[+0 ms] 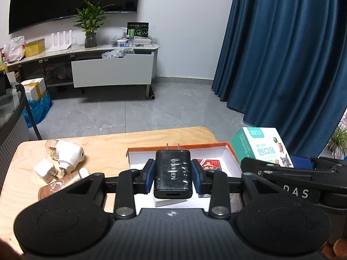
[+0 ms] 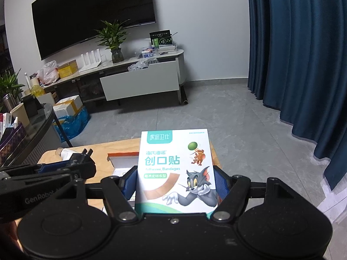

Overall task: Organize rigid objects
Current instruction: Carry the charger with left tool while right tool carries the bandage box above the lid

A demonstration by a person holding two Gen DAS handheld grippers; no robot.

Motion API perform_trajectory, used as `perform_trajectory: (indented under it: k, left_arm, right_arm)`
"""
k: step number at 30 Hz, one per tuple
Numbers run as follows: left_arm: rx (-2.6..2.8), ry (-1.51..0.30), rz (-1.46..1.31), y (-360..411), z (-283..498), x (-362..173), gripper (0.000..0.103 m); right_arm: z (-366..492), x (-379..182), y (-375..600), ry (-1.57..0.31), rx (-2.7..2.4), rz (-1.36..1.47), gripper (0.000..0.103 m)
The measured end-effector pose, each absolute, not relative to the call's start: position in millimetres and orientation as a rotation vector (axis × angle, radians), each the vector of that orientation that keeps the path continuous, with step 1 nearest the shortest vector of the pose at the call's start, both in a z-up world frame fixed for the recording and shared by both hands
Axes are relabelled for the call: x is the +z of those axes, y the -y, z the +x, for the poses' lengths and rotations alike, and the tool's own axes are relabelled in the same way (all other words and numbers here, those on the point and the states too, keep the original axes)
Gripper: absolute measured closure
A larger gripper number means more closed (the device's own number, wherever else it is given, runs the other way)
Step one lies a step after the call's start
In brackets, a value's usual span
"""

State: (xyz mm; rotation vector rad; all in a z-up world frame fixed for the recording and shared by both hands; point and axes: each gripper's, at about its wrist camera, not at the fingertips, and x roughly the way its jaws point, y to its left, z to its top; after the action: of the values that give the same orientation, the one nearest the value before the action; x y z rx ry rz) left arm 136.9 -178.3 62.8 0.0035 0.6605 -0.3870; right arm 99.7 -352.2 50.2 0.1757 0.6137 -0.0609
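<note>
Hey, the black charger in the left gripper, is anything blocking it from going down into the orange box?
Nothing visible blocks it. The left gripper holds the black charger over the open orange box. A red card pack already lies inside to the right, with bare white floor toward the far side.

Wooden table (image 1: 112, 149) with orange-rimmed box (image 1: 225, 151), white plugs (image 1: 65, 156), brown bottle (image 1: 58, 186)

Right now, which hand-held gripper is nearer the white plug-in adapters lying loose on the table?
Left. The left hand-held gripper holds the black charger just right of the white adapters; the right hand-held gripper, gripping the bandage box, is farther right.
</note>
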Motion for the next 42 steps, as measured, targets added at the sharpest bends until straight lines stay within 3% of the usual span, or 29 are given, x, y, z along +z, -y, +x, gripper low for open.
perform_trajectory:
  k: [42]
  left_arm:
    - [-0.376,-0.668,-0.008,178.9,138.9,56.4,0.067]
  right_arm:
    - [102.6,50.0,351.6,-0.625,-0.057,0.17,0.019]
